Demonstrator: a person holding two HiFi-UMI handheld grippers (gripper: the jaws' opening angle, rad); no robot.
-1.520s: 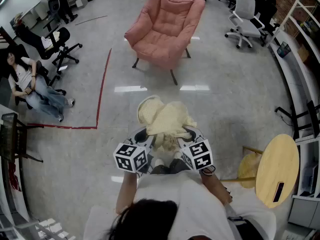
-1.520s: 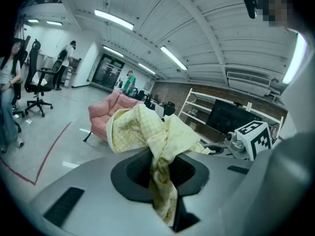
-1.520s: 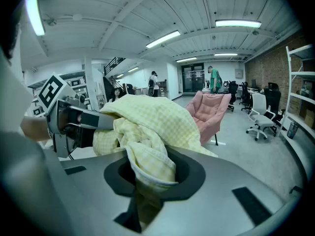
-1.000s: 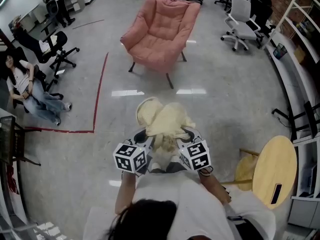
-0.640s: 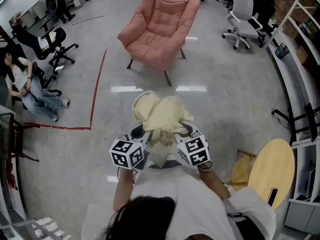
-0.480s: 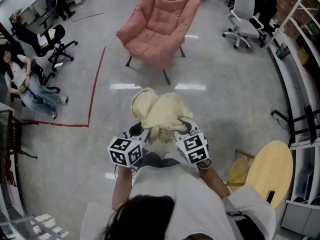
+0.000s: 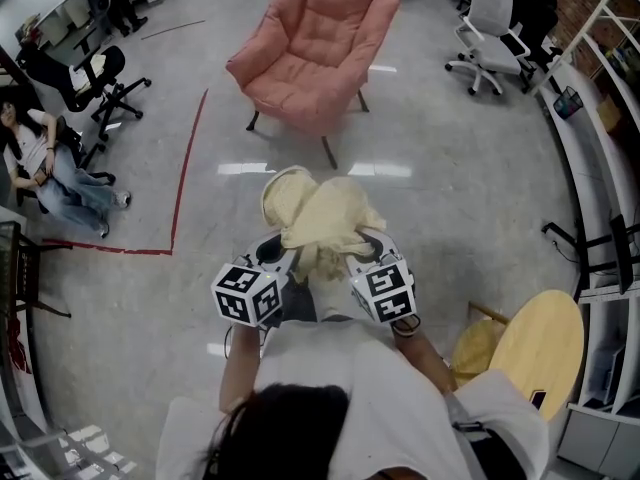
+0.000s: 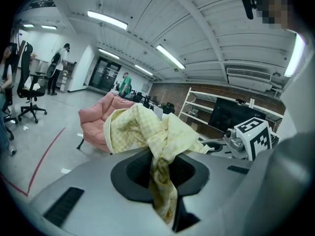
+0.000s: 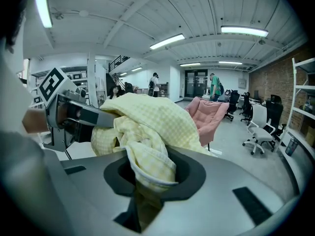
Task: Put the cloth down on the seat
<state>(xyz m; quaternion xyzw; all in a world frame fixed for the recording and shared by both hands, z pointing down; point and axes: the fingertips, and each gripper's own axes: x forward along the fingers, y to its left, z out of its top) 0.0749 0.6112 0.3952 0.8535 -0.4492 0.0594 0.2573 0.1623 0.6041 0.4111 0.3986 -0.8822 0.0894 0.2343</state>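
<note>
A pale yellow checked cloth [image 7: 318, 216] is bunched up between both grippers, held above the floor in front of the person. My left gripper [image 7: 283, 253] is shut on one part of the cloth [image 8: 147, 136]. My right gripper [image 7: 352, 253] is shut on another part of the cloth [image 9: 145, 132]. The cloth hides the jaw tips in both gripper views. The pink armchair [image 7: 308, 48] with a cushioned seat stands ahead on the grey floor, a few steps away; it also shows as the armchair [image 8: 96, 124] in the left gripper view and the armchair [image 9: 209, 114] in the right gripper view.
Red tape [image 7: 180, 198] marks the floor at left. A seated person [image 7: 45, 163] and black office chairs [image 7: 95, 78] are at far left. White office chairs [image 7: 490, 23] stand at back right. A round wooden table [image 7: 535, 368] and shelving [image 7: 610, 268] are at right.
The person has walked toward the pink armchair with the cloth still gripped in both grippers; the armchair sits a little nearer and more to the left in the head view.
</note>
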